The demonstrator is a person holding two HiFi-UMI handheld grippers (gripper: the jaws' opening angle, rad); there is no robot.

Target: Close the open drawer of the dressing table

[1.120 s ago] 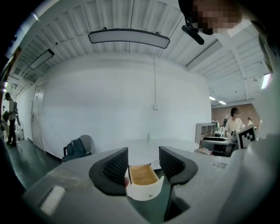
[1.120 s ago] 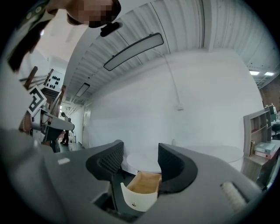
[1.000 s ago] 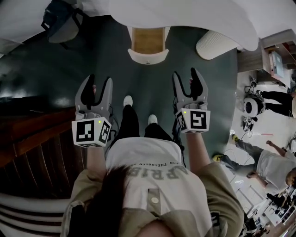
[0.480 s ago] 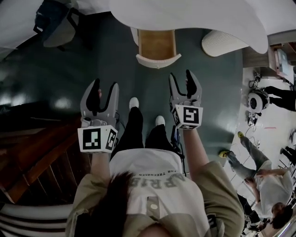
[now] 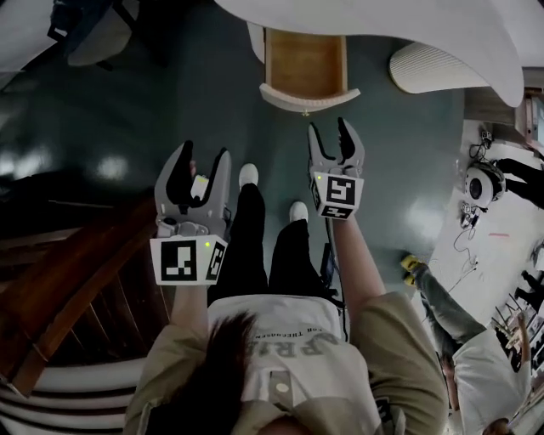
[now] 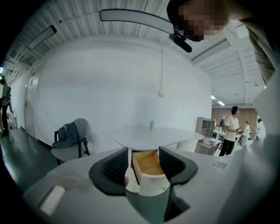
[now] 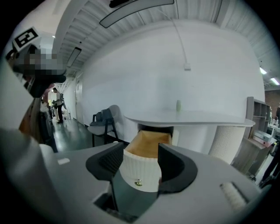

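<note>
Hovering short of the drawer (image 5: 306, 64), its rear hidden under the tabletop (image 5: 408, 21), left gripper (image 5: 204, 155) and right gripper (image 5: 329, 129) spread, empty.

Open drawer (image 5: 304, 72) under worktop (image 5: 408, 25)
Right claw (image 5: 329, 127) near the drawer's front, left claw (image 5: 204, 157) farther back, chair (image 5: 95, 49) far left.

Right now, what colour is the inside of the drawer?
The drawer is honey-brown wood inside; head view shows it best.

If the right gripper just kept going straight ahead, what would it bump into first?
Probably the drawer front, white and ribbed, near its small knob; it shows framed between the open jaws of the right gripper. How far off it is is hard to judge.
</note>
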